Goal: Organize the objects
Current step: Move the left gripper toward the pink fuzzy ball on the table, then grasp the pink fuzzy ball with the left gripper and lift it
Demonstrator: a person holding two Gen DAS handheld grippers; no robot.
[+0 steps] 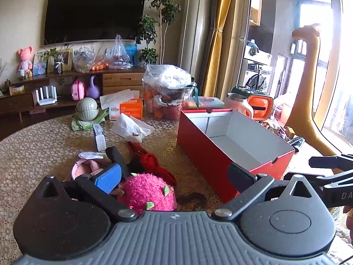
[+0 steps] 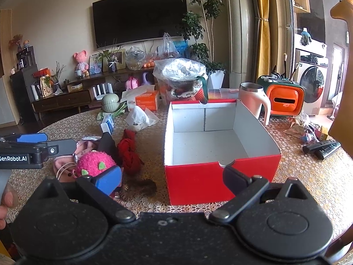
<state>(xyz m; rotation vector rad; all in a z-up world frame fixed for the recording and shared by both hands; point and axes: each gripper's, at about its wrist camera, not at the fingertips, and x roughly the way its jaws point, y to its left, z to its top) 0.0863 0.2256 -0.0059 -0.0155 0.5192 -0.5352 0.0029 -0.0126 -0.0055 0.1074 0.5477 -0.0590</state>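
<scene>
An open red cardboard box point(image 1: 231, 145) point(image 2: 218, 145) with a white, bare inside stands on the patterned round table point(image 1: 44, 145). Left of it lies a heap: a fuzzy pink plush point(image 1: 145, 192) point(image 2: 94, 160), a red cloth point(image 1: 152, 163) point(image 2: 129, 154), a black item point(image 1: 117, 156) point(image 2: 108, 143) and a pale pink pouch point(image 1: 86, 167) point(image 2: 64, 165). My left gripper point(image 1: 174, 176) point(image 2: 50, 142) hovers open over the plush with nothing between its fingers. My right gripper point(image 2: 172, 178) point(image 1: 299, 169) is open before the box's near wall, holding nothing.
Behind the box stand a pale mug point(image 2: 253, 99), an orange holder point(image 2: 284, 101) and a bagged bowl point(image 2: 181, 77). An orange tissue box point(image 2: 145, 103), crumpled white paper point(image 2: 139, 117) and a green bowl point(image 2: 110, 102) sit further left. Two remotes point(image 2: 322, 146) lie at the right.
</scene>
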